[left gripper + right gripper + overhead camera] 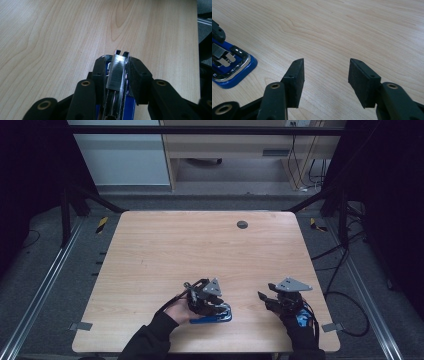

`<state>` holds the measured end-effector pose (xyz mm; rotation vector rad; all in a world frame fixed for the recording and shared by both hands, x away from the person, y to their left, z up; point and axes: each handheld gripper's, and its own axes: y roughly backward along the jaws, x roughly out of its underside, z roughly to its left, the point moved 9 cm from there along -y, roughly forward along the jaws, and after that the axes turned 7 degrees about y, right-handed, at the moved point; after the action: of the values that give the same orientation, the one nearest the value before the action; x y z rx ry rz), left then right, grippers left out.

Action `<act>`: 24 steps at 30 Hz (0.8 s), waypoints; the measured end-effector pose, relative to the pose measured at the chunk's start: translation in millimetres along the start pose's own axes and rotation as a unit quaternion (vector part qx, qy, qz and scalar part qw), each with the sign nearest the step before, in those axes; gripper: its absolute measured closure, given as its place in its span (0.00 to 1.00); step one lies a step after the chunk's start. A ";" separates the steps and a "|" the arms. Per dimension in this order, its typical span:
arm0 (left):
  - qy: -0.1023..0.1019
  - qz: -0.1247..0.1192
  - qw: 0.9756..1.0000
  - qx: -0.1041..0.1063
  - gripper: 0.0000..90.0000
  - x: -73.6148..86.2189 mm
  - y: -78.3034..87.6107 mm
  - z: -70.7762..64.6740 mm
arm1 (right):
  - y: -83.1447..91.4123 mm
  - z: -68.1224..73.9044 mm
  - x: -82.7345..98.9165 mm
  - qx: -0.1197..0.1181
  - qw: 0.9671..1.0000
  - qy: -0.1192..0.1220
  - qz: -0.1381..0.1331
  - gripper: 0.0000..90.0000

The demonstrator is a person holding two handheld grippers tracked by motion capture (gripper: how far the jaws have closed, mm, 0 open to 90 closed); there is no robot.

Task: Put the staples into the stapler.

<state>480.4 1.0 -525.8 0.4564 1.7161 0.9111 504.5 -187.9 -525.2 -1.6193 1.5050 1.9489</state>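
One blue stapler [212, 316] is lying open near the table's [165, 250] front edge, its metal channel holding one strip of staples [117, 72]. The left gripper [117, 67] is gripping that channel, jaws pressing both sides. The right gripper [325, 80] is hovering just beside the stapler, jaws standing wide apart and holding nothing.

No text, label, brand, number or sign can be read anywhere in these views.
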 end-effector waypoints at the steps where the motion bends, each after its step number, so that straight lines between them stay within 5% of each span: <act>1: 0.000 0.001 1.000 0.000 0.76 0.0 -0.7 0.1 | -0.1 -0.1 -0.1 0.000 1.000 0.001 0.000 0.52; 24: -0.003 0.001 1.000 0.002 0.83 0.7 -3.8 3.0 | -0.1 0.0 0.1 -0.001 1.000 0.001 0.000 0.53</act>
<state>483.5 0.1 -529.6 0.4631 1.7128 0.9061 504.6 -188.0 -525.3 -1.6219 1.5057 1.9498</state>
